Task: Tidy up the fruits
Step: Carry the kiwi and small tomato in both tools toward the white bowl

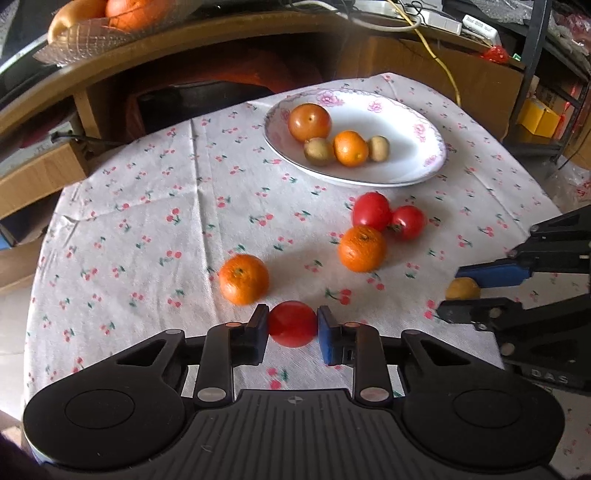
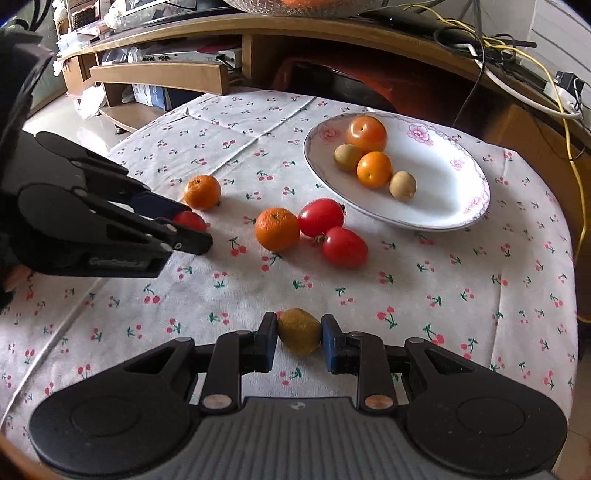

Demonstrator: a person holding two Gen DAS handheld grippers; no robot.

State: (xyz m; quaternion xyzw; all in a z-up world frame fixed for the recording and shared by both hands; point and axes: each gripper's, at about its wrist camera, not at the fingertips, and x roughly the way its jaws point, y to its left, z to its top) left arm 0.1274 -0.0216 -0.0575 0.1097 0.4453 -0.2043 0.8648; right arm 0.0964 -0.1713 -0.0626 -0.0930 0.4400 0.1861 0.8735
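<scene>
My left gripper (image 1: 292, 325) is shut on a red tomato (image 1: 292, 324) low over the cherry-print tablecloth (image 1: 147, 221); the right wrist view shows that tomato (image 2: 189, 220) between its fingers. My right gripper (image 2: 299, 331) is shut on a brown kiwi (image 2: 299, 330), seen from the left wrist as the kiwi (image 1: 462, 288). Loose on the cloth lie two oranges (image 1: 243, 278) (image 1: 362, 248) and two tomatoes (image 1: 371, 211) (image 1: 408, 221). The white floral plate (image 1: 402, 122) holds a persimmon (image 1: 309, 122), a small orange (image 1: 351, 147) and two kiwis (image 1: 318, 151) (image 1: 379, 148).
A wooden desk (image 2: 332, 33) curves behind the table, with cables (image 2: 517, 48) and a power strip on it. A glass bowl of fruit (image 1: 96, 26) sits on the desk at upper left. The table's edges drop off at left and right.
</scene>
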